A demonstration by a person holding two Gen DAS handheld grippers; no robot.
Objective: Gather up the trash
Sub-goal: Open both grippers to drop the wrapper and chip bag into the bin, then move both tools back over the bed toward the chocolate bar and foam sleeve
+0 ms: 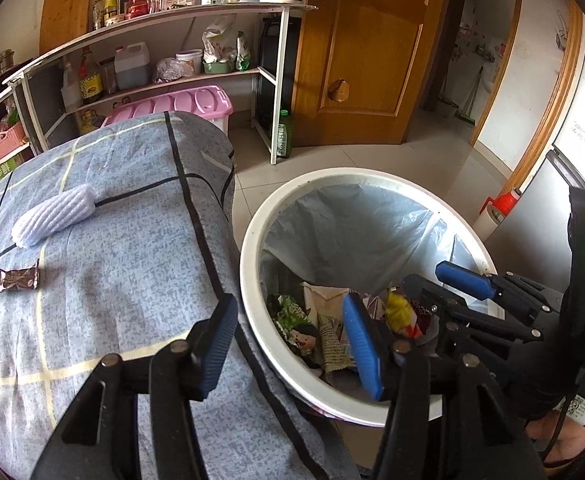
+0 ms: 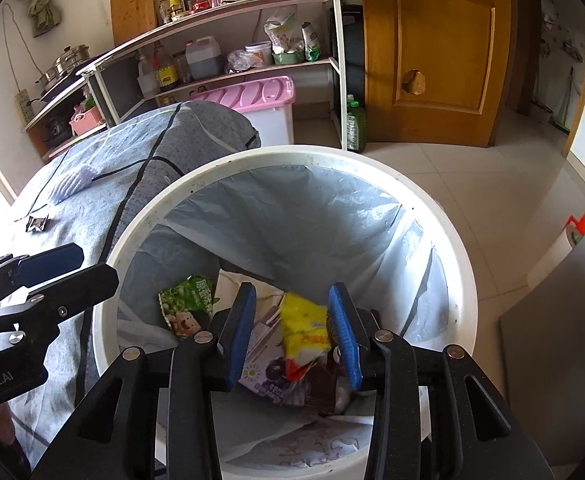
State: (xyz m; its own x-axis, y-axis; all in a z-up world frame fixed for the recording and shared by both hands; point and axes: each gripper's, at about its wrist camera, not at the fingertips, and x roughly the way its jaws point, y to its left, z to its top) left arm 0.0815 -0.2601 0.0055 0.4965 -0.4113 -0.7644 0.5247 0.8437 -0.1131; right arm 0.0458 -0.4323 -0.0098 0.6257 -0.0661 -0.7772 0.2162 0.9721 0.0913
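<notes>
Two pieces of trash lie on the blue checked cloth [image 1: 124,264] near its left edge: a brown candy wrapper [image 1: 15,280] and, just beyond it, a white ribbed foam sleeve [image 1: 54,216], the two apart from each other. My left claw [image 1: 288,344] hangs over the cloth's right edge where it meets the white bin [image 1: 252,280], its blue pads apart and nothing between them; one finger is above the cloth, the other above the bin's mouth. Inside the bin, on the grey liner [image 2: 300,216], sit a green snack packet [image 2: 186,304], a purple printed carton [image 2: 268,376] and other crumpled wrappers. My right claw [image 2: 294,336] points down into the bin with its pads parted; a yellow wrapper [image 2: 304,332] shows in the gap, and I cannot tell whether either pad touches it.
</notes>
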